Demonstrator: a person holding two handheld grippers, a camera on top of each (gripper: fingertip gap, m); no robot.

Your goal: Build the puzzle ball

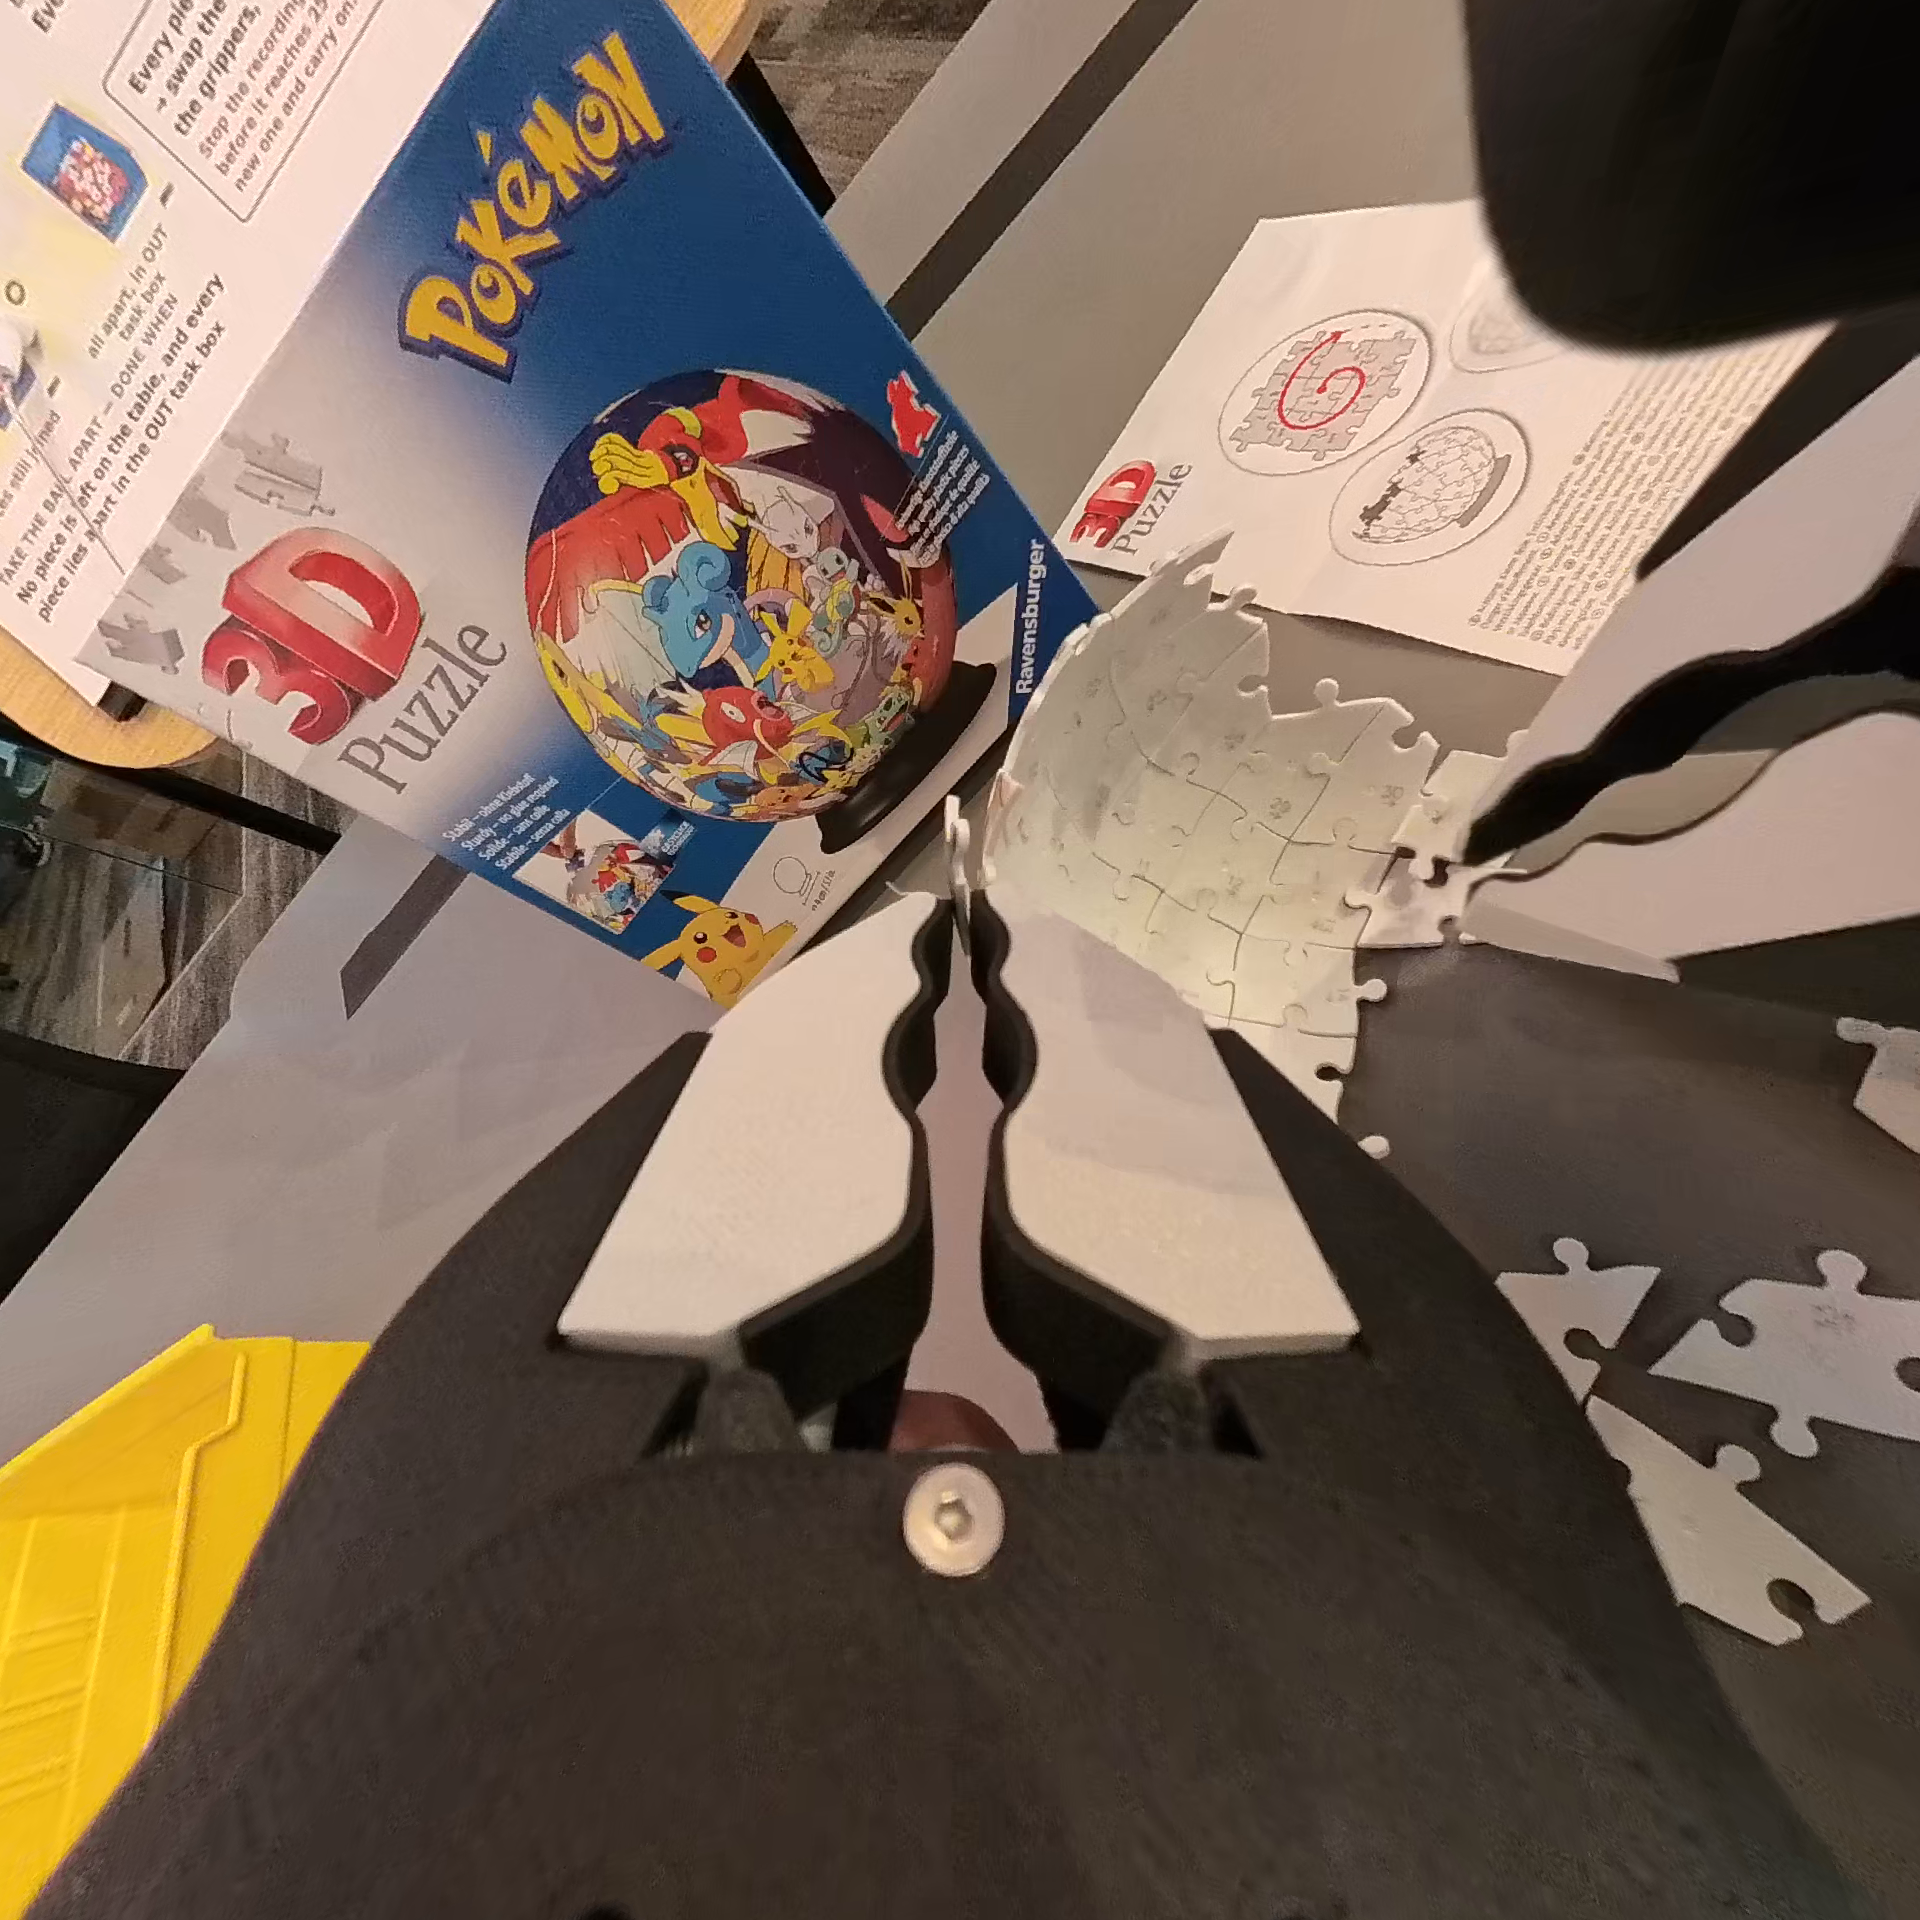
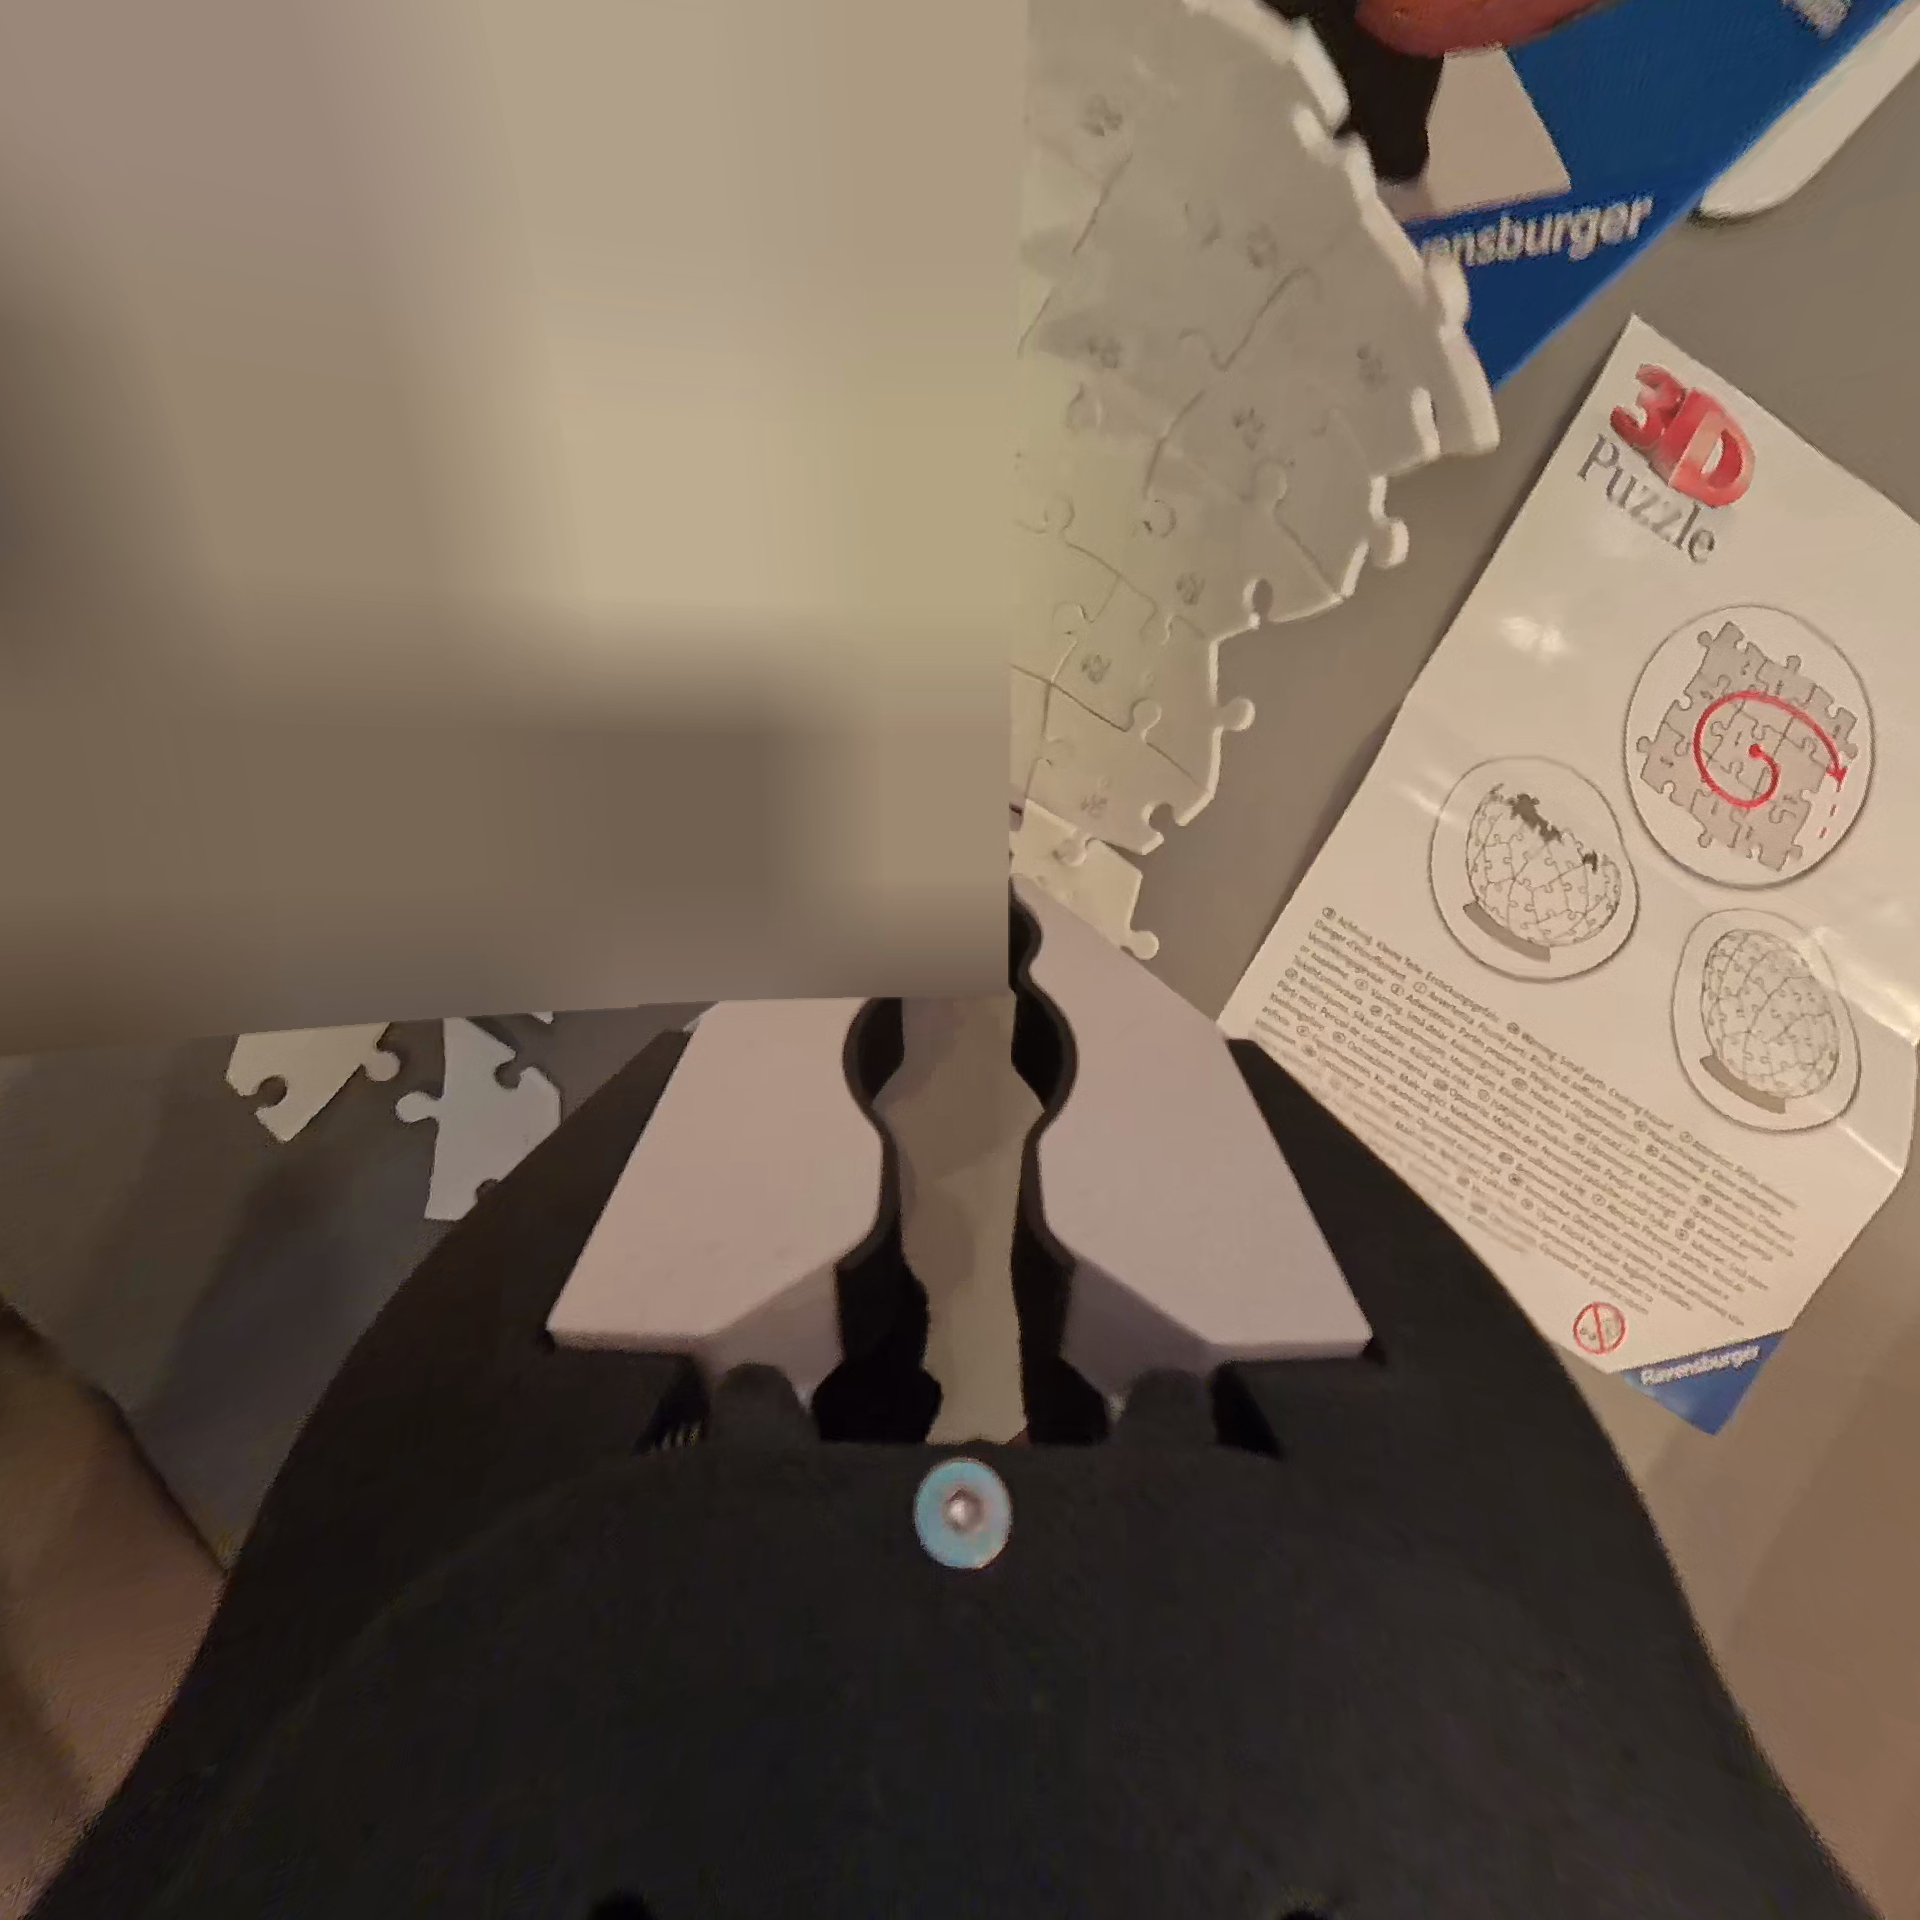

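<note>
Grey table (image 1: 1039, 187) bears a lettered blue box (image 1: 582, 499); both hand-held grippers (image 1: 961, 914) (image 2: 1023, 935) pinch the half-built puzzle ball (image 1: 1195, 790).

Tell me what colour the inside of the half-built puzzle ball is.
Plain white, with faint grey marks on the pieces of the puzzle ball; the left wrist view shows it best.

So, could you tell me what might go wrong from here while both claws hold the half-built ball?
1. The left claw pinches only the rim of the curved shell; twisting may pop joints apart.
2. The right claw grips one edge piece; a misaligned push could bend its tabs.
3. Loose pieces lie close underneath and could get swept away.
</note>
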